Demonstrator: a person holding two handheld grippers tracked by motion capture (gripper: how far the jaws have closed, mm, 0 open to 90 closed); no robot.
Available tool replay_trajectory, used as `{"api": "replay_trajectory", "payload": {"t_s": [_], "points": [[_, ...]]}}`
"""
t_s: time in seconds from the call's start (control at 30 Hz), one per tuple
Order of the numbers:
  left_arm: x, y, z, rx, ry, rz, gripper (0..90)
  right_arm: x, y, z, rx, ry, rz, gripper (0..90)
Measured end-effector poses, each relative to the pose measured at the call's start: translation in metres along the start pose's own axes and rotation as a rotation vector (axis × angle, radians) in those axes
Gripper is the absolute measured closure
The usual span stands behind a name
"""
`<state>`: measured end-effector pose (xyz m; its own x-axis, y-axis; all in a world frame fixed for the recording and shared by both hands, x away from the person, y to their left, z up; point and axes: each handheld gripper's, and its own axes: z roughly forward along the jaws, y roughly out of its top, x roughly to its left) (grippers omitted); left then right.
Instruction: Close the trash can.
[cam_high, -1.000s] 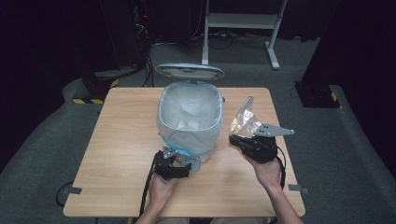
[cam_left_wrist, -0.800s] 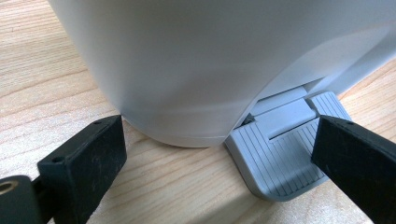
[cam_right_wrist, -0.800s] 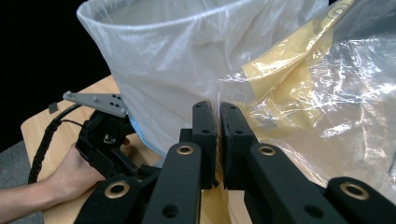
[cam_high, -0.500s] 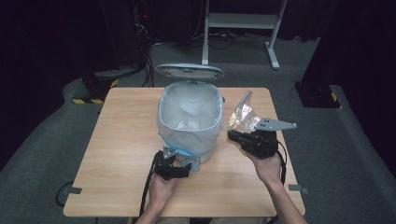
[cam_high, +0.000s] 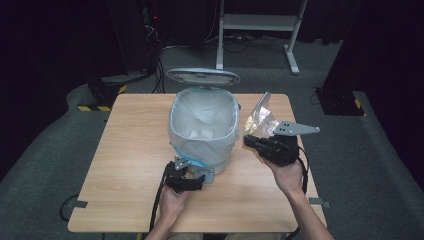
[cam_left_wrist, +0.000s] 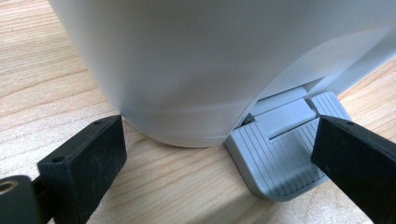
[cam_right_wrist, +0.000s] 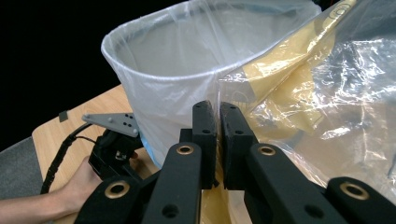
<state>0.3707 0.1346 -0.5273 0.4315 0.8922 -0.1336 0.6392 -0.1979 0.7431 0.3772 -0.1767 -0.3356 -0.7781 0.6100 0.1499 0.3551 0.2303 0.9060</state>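
A white pedal bin (cam_high: 202, 130) lined with a clear plastic bag (cam_high: 200, 112) stands near the middle of the wooden table (cam_high: 125, 150), its grey lid (cam_high: 202, 77) raised behind the rim; the left gripper (cam_high: 186, 176) sits low on the table at the near foot of the bin, held in the person's left hand (cam_high: 172, 202), its cable trailing back toward the table edge; in the left gripper view its two black jaws stand wide apart, one on each side of the bin's base, the right-hand jaw overlapping the edge of the ribbed grey foot pedal (cam_left_wrist: 275, 158) that juts out from under the bin, the other resting over bare wood; whether that jaw presses on the pedal I cannot tell, and nothing is clamped between the two; the right gripper (cam_high: 250, 141) is held above the table just to the right of the bin, in the person's right hand (cam_high: 287, 175), the grey three-cornered plate on top of it pointing to the right; its jaws are pinched together on a crumpled clear and yellow wrapper (cam_high: 260, 117), which rises from the jaws beside the bin's rim, outside the bag; in the right gripper view the wrapper (cam_right_wrist: 299, 93) spreads up and to the right of the closed jaws, with the bag-lined rim just behind it and the left gripper (cam_right_wrist: 114, 149) farther off at the bin's foot
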Motion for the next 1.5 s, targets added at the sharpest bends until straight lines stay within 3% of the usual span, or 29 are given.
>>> {"api": "replay_trajectory", "payload": {"t_s": [0.93,1.27,1.5], "points": [[0.000,0.000,0.000,-0.001,0.000,0.000,3.3,0.008,0.042,0.000,-0.019,0.027,-0.043,86.1],[0.000,0.000,0.000,0.000,0.000,0.000,3.3,0.008,0.050,0.018,-0.007,0.060,-0.015,86.0],[0.000,0.000,0.000,0.000,0.000,0.000,3.3,0.007,0.056,0.025,-0.009,0.054,-0.004,85.9]]}}
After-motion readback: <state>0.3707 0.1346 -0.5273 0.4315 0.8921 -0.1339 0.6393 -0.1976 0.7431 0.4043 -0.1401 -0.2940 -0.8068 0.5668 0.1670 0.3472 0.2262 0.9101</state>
